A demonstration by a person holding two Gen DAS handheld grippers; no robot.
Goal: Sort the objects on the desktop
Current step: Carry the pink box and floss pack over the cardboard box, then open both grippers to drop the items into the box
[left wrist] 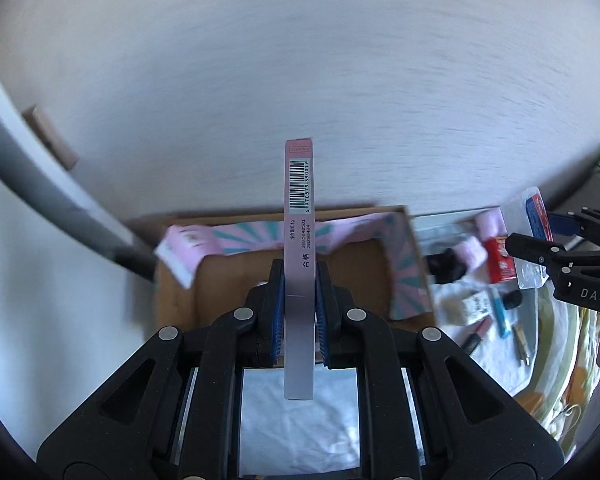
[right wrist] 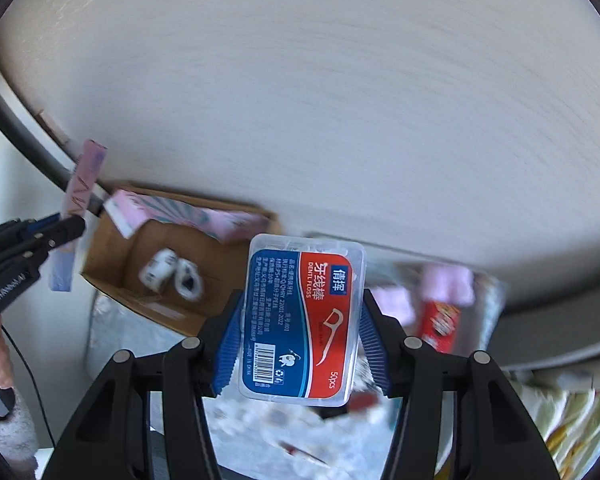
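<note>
The left gripper (left wrist: 299, 292) fingers clench a slim pink box (left wrist: 299, 240) edge-on, raised above the cardboard box (left wrist: 228, 280) at six o'clock; the right gripper (right wrist: 302, 332) fingers grasp a dental floss case (right wrist: 304, 320), cardboard box at ten o'clock.

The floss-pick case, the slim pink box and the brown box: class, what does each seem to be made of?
Floss-pick case: clear glossy plastic, probably rigid; white picks show through above its printed label.
Slim pink box: thin printed card, it seems, smooth with a slight sheen; crisp folded edges, barcode.
Brown box: matte cardboard, likely corrugated; plain brown walls, folded flaps.
</note>
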